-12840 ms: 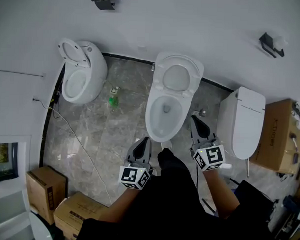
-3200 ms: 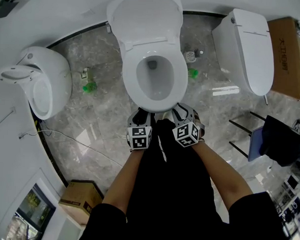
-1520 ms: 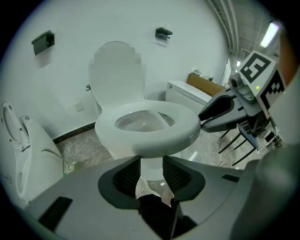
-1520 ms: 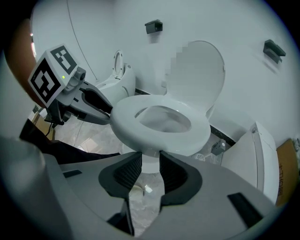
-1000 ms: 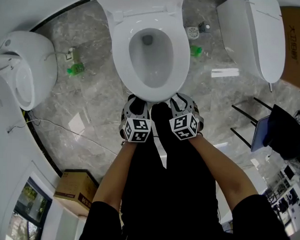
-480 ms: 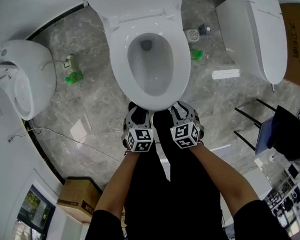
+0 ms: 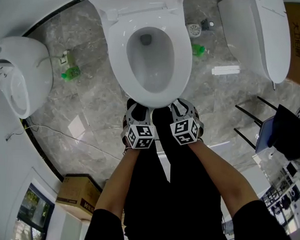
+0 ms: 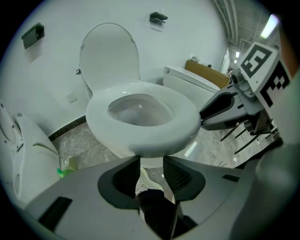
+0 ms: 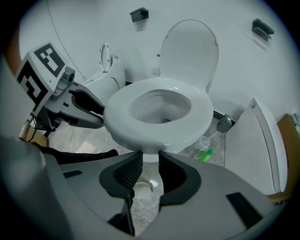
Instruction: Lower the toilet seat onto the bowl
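Note:
The white toilet seat (image 7: 184, 61) lies flat on the bowl, and the lid (image 7: 139, 1) stands up behind it against the wall. Both grippers sit side by side at the bowl's front. My left gripper (image 7: 138, 110) is open, its tips just under the seat's front rim (image 8: 140, 136), with only a shoe showing through the gap (image 8: 151, 161). My right gripper (image 7: 180, 107) is open too, its tips (image 9: 150, 158) below the rim (image 9: 154, 131) with nothing between them. Each gripper shows in the other's view: the right gripper (image 8: 220, 110) and the left gripper (image 9: 86, 110).
A second toilet (image 7: 19, 73) with its seat raised stands at the left, and a closed one (image 7: 261, 32) at the right. Green bottles (image 7: 70, 72) (image 7: 198, 49) and a cable (image 7: 66, 136) lie on the marble floor. A cardboard box (image 7: 78, 193) sits lower left, a dark stand (image 7: 282, 131) at the right.
In the oldest frame the seat stood raised against the lid and the grippers were apart; now it lies on the bowl. Over the last second the grippers have stayed at the front rim.

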